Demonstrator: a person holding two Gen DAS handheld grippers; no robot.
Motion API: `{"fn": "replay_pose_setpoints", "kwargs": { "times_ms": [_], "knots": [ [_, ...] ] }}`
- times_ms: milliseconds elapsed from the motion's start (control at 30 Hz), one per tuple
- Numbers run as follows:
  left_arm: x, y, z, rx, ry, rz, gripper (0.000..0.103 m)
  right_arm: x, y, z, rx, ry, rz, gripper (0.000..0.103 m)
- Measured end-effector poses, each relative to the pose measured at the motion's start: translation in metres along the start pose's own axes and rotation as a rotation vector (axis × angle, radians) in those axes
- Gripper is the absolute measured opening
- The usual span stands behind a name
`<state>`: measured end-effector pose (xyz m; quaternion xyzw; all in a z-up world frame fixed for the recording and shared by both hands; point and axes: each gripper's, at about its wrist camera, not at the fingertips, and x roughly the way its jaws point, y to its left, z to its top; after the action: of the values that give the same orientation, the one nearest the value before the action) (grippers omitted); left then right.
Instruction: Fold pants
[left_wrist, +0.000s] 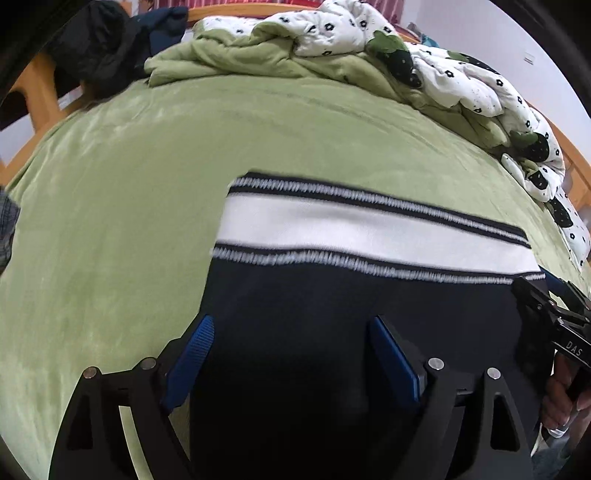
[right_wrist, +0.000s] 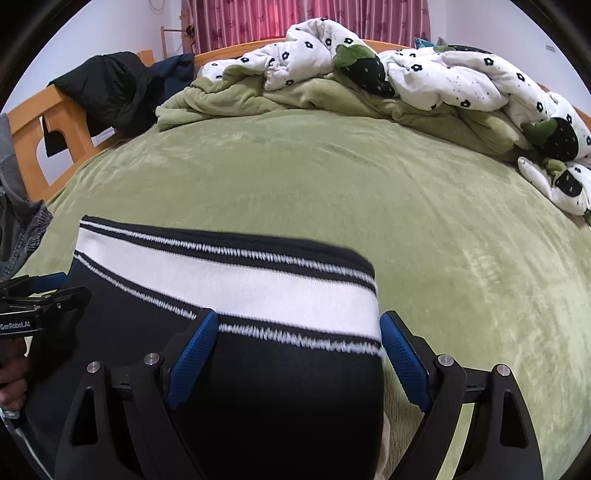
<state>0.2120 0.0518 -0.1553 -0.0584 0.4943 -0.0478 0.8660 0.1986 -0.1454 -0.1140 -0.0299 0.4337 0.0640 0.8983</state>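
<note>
Dark navy pants (left_wrist: 314, 332) with a white band edged in black-and-white stitching (left_wrist: 351, 229) lie on the green bed. My left gripper (left_wrist: 291, 354) is open, its blue pads either side of the dark cloth at the pants' left part. My right gripper (right_wrist: 295, 354) is open over the pants (right_wrist: 277, 387), its blue pads astride the right end of the white band (right_wrist: 240, 284). The right gripper shows at the right edge of the left wrist view (left_wrist: 554, 314); the left gripper shows at the left edge of the right wrist view (right_wrist: 40, 302).
A green bedsheet (left_wrist: 184, 155) covers the bed. A rumpled green and white flowered quilt (right_wrist: 406, 74) lies along the far and right sides. Dark clothes (right_wrist: 110, 85) hang on the wooden bed frame (right_wrist: 29, 140) at far left. Grey cloth (right_wrist: 22, 221) lies at the left edge.
</note>
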Motion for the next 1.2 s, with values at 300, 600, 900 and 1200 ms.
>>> {"fn": "replay_pose_setpoints", "kwargs": {
  "times_ms": [300,600,900,1200],
  "knots": [
    [-0.036,0.006,-0.047,-0.123,0.047,0.014,0.086,-0.047,0.008,-0.037,0.07,0.056,0.007,0.087],
    [-0.106,0.001,-0.138,-0.062,0.037,0.062,0.084,-0.129,0.053,-0.1,-0.091,0.053,-0.098,0.079],
    [-0.242,-0.005,-0.201,-0.051,-0.183,0.018,0.085,-0.288,0.064,-0.137,-0.051,-0.186,-0.095,0.087],
    [-0.28,-0.021,-0.219,-0.018,-0.254,0.065,0.086,-0.317,0.047,-0.168,0.05,-0.163,-0.117,0.098]
  ]
}}
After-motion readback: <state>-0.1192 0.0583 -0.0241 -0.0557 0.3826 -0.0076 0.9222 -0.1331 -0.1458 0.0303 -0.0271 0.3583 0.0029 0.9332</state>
